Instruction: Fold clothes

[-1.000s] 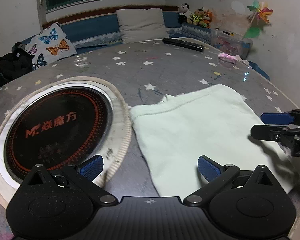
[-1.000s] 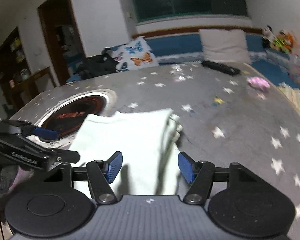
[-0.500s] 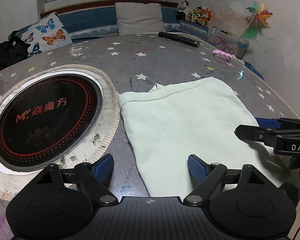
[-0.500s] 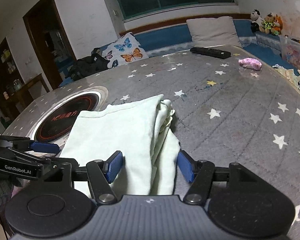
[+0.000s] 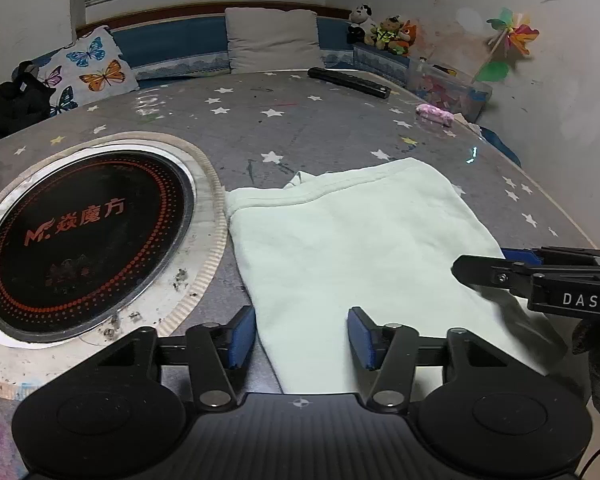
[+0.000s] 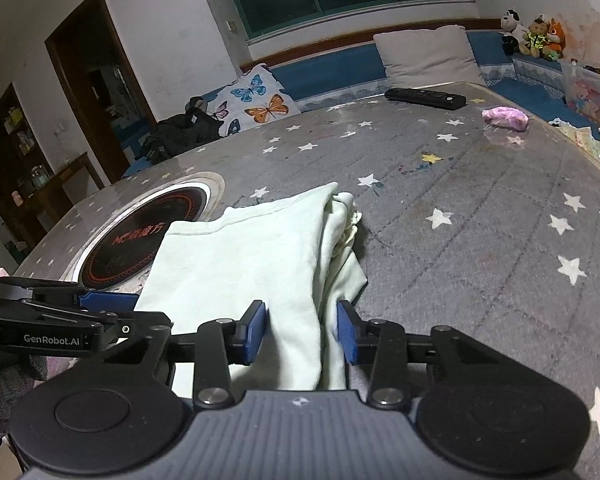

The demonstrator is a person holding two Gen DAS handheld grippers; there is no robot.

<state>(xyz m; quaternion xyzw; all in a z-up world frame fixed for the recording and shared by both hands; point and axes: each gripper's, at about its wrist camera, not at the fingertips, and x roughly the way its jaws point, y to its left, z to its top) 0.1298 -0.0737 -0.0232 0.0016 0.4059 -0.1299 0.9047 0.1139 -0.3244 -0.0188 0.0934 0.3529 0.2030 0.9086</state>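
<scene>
Lying flat on the star-print counter, the pale green garment sits just right of the round black cooktop. Left wrist view: left gripper at the garment's near-left corner, jaws closing, cloth edge btwn them, pads not pressing it. Right gripper pokes in from the right over the garment's near-right edge.

Right wrist view: right gripper closing w/ the garment's bunched right-side folds btwn the pads; right pad looks to touch cloth, can't tell if gripped. Left gripper low at left by the garment's corner.
</scene>
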